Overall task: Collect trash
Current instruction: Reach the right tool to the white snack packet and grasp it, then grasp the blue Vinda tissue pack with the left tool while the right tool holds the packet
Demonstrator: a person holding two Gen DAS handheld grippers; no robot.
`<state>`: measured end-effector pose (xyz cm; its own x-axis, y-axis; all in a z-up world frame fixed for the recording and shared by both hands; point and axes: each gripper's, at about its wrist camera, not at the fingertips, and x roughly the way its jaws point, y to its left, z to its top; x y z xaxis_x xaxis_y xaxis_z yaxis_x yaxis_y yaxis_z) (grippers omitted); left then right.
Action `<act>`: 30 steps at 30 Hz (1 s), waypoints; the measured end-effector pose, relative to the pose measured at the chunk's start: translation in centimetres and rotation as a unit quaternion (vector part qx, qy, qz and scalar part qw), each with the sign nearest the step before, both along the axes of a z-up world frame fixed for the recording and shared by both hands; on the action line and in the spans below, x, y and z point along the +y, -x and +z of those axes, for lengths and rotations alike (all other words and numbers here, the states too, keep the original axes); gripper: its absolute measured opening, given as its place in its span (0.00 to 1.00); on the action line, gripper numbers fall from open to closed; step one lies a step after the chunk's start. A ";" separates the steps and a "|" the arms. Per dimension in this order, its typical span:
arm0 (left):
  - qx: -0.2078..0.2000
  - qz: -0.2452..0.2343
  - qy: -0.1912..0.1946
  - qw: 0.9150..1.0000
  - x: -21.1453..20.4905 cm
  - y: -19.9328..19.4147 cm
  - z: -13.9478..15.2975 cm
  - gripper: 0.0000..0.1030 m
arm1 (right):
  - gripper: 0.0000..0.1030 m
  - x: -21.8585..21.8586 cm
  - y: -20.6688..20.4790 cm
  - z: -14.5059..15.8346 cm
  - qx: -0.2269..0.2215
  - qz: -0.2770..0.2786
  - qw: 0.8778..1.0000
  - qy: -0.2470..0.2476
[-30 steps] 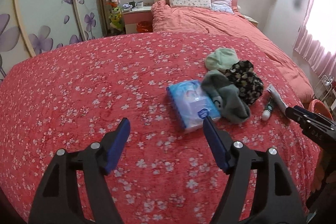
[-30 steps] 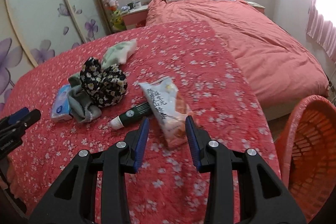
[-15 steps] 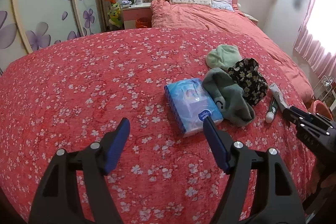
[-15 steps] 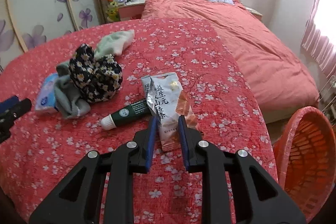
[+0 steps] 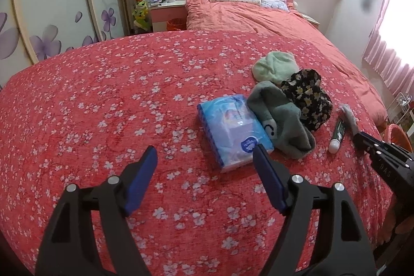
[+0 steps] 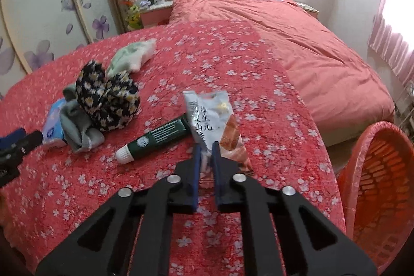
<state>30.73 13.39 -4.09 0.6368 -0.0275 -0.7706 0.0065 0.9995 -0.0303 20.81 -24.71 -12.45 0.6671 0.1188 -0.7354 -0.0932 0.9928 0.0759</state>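
The right hand-held gripper (image 6: 205, 146), its jaws having just been closing, pinches the near end of the snack wrapper (image 6: 214, 120), whose long axis runs away from it over the bed (image 6: 258, 64), with the orange basket (image 6: 377, 185) close on its right, while the left hand-held gripper (image 5: 204, 159) hangs wide apart and empty.

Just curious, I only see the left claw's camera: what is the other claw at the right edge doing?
Observer: The right claw has just closed on a snack wrapper, pinching its near end.
Visitor: Where could that go?
Observer: Probably into the orange basket beside the bed, on that claw's right.
Visitor: What does the wrapper look like?
Observer: White with dark printed characters and an orange picture.
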 end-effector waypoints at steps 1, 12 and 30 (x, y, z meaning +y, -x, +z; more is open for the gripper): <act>0.000 0.000 -0.001 1.000 -0.1 -0.1 0.0 0.74 | 0.05 -0.4 0.1 0.2 -0.002 -0.006 1.000 -0.008; 0.021 0.005 -0.008 1.000 -3.2 -2.4 -0.9 0.73 | 0.03 -3.2 0.9 0.7 -0.015 -0.037 0.998 -0.041; 0.040 0.047 0.002 0.998 0.0 -2.7 -1.9 0.60 | 0.03 -5.1 2.2 1.0 -0.027 -0.044 0.997 -0.061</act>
